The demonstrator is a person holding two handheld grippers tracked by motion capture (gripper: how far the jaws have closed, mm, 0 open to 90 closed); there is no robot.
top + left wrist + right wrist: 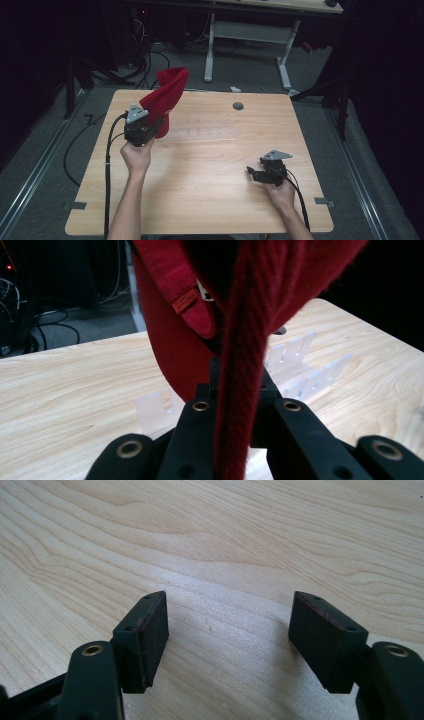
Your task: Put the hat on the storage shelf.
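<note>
A light wooden worktop [210,170] filled the middle of the high view, with dark floor and cables around it. A red knitted hat [167,95] stood lifted above the worktop's upper left part, held from below. The left gripper [150,125], gripped in the person's left hand [136,155], had its jaws clamped tight on the hat's edge; in the left gripper view the red fabric [240,365] ran straight down between them. A clear plastic rack [305,365] lay on the worktop just behind the hat. At the lower right of the high view, the right gripper [256,172] rested low over bare wood, jaws spread wide and holding nothing [227,630].
</note>
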